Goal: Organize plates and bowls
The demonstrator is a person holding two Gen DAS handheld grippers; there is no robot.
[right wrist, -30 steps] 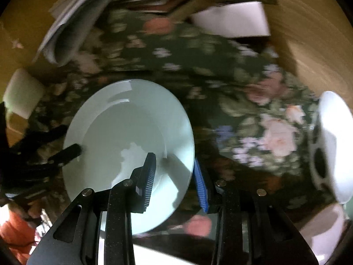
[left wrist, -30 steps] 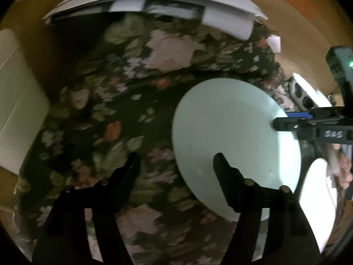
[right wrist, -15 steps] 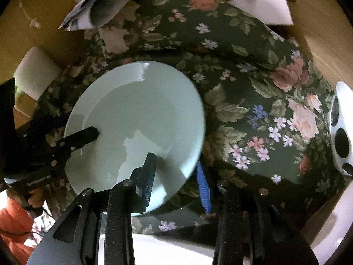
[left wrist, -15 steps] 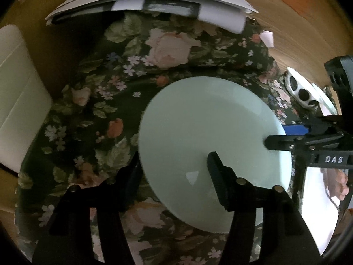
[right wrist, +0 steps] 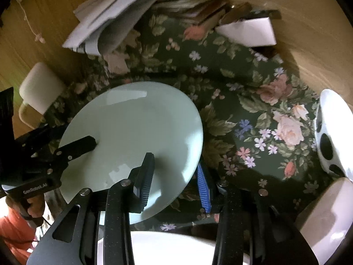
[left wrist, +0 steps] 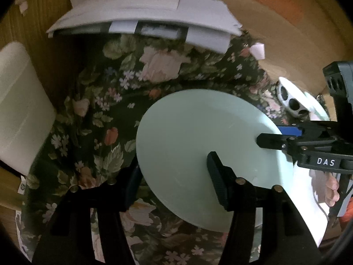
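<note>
A pale green plate [left wrist: 198, 145] hangs tilted above the floral tablecloth [left wrist: 106, 114], held from two sides. My left gripper [left wrist: 174, 174] straddles its near rim, one finger on top and one under the edge, pressing on it. My right gripper [right wrist: 174, 172] has the opposite rim of the plate [right wrist: 132, 132] between its black pad and blue pad, with the jaws closing on it. Each gripper shows in the other's view: the right gripper [left wrist: 273, 135] at the plate's right edge, the left gripper [right wrist: 72, 135] at its left edge. A white plate [right wrist: 167, 247] lies partly under the green one.
A white dish with black spots [right wrist: 331, 132] stands at the right edge of the cloth. Loose papers [left wrist: 143, 17] and a white box [right wrist: 249, 33] lie at the back. A white chair seat [left wrist: 17, 110] is at the left. Another white object [right wrist: 326, 216] sits at lower right.
The green plate has shifted left in the left wrist view, so its rim now sits between the left fingers. The right gripper's pads have spread slightly on the rim.
</note>
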